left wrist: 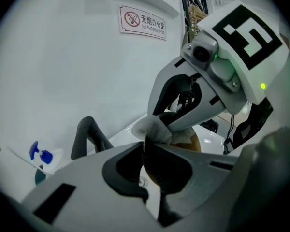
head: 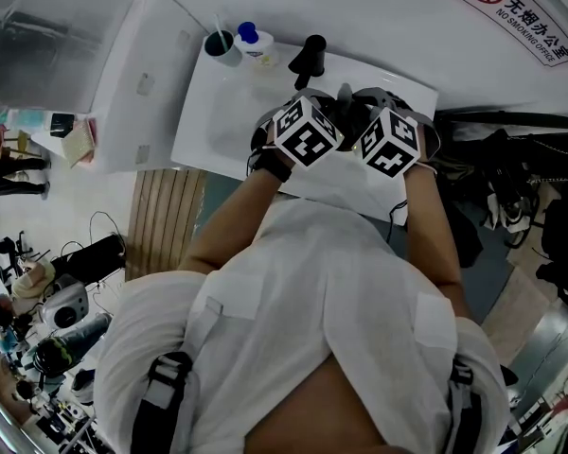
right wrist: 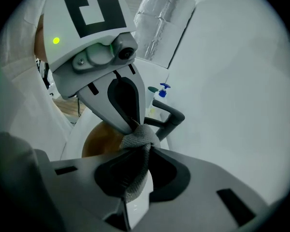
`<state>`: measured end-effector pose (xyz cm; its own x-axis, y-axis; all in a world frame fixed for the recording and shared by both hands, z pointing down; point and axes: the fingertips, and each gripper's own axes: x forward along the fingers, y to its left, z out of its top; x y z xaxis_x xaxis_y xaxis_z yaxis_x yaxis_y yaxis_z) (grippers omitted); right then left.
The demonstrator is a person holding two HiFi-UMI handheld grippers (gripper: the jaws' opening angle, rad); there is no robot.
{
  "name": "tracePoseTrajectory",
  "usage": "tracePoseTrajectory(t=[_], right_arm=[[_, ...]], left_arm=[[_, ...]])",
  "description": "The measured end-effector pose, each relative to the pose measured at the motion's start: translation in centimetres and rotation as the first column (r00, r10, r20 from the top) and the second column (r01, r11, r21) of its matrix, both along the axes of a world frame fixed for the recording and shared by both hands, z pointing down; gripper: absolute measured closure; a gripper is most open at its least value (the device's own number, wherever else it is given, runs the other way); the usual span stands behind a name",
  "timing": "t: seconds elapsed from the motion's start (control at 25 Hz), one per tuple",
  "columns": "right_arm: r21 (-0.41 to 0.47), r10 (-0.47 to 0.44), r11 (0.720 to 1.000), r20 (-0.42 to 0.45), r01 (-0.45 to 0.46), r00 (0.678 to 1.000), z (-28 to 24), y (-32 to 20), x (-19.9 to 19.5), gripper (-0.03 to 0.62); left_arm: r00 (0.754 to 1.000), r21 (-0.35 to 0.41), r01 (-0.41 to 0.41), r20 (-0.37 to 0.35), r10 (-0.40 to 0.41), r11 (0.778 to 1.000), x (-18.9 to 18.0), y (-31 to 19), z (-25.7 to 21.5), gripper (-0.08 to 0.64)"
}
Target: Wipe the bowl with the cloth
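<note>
My left gripper (left wrist: 150, 148) is shut on the thin rim of a brown bowl (left wrist: 195, 142) and holds it tilted over the white sink (head: 225, 112). My right gripper (right wrist: 137, 146) faces it, shut on a bunched grey cloth (right wrist: 137, 141). The cloth (left wrist: 156, 129) presses on the bowl's upper rim, right at the left jaws' tips. The right gripper view has the bowl's brown inside (right wrist: 94, 139) below the left gripper. In the head view the two marker cubes (head: 306, 130) (head: 393, 141) sit side by side and hide bowl and cloth.
A black faucet (head: 310, 60) rises at the sink's back edge, close beyond the grippers. A dark cup (head: 221, 45) and a blue-capped bottle (head: 253, 40) stand at the sink's far left corner. A white wall with a no-smoking sign (head: 514, 12) is behind.
</note>
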<state>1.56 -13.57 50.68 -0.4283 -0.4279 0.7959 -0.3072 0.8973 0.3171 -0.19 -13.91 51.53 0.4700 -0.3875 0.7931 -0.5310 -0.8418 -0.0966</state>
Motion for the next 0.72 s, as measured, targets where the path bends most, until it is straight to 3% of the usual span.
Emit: tracePoseTrajectory(t=[0.16,0.36,0.6,0.72], right_arm=[[-0.017,0.046,0.999,0.062,-0.045,0.997,-0.4,-0.2,-0.1,0.534],[-0.026,0.161,0.987,0.205,-0.159,0.965,-1.8,-1.2,0.1,0.538],[-0.075,0.311,0.950,0.341,-0.305,0.887,-2.0,-1.7,1.2,0.538],[-0.121,0.402,0.913,0.419,-0.389,0.814,-2.3,-2.1,2.1,0.538]], left_arm=[[1.000,0.006,0.007,-0.010,-0.007,1.000,-0.2,-0.4,-0.7,0.543],[0.990,0.013,0.087,-0.110,-0.085,0.996,-0.6,-1.3,-2.0,0.545],[0.964,0.022,0.179,-0.202,-0.171,0.984,-0.7,-1.9,-2.8,0.545],[0.923,-0.014,0.257,-0.293,-0.249,0.966,-1.0,-2.4,-3.2,0.543]])
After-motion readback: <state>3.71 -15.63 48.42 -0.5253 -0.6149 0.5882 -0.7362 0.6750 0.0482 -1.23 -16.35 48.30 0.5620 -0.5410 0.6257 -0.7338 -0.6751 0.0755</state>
